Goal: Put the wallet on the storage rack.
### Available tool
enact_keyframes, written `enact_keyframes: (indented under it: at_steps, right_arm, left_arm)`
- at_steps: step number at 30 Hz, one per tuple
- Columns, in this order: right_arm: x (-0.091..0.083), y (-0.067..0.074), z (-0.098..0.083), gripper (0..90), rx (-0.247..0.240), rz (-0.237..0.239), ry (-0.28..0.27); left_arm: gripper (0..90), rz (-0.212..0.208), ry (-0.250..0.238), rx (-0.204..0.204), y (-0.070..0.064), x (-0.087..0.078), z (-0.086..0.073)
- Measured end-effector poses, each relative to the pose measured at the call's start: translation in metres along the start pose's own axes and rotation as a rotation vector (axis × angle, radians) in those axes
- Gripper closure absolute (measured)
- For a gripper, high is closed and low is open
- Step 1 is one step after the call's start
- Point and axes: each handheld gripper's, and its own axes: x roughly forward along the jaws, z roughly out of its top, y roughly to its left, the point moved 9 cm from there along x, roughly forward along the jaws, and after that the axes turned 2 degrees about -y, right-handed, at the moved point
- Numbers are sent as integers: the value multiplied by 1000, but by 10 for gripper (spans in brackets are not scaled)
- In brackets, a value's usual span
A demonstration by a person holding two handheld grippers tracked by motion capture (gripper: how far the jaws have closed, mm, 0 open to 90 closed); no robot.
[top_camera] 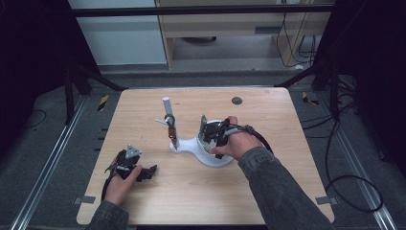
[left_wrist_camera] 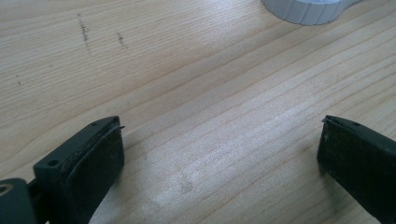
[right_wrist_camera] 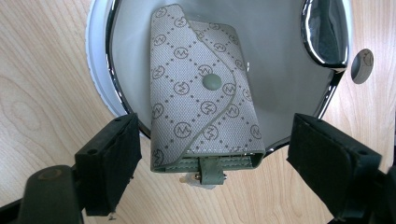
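My right tool (right_wrist_camera: 212,163) stands open, jaws clear of the key pouch (right_wrist_camera: 201,93), which rests across the white dish (right_wrist_camera: 100,70); left tool (left_wrist_camera: 219,154) open, idle over tabletop (left_wrist_camera: 187,70).

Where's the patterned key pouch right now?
In the right gripper view, the key pouch lies in the white tray, between the right tool's open jaws.

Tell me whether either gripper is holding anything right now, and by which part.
Nothing is held. The right gripper has its jaws apart on either side of the patterned key pouch lying across the white tray, pads clear. The left gripper is open over bare table.
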Motion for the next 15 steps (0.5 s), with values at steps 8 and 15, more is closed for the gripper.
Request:
enact_keyframes:
  at_steps: [8, 15]
  right_arm:
    - [-5, 3, 0, 85, 34, 24, -40]
    - [-8, 2, -5, 67, 47, 10, -57]
  left_arm:
    - [1, 0, -1, 0, 0, 0, 0]
    - [1, 0, 0, 0, 0, 0, 0]
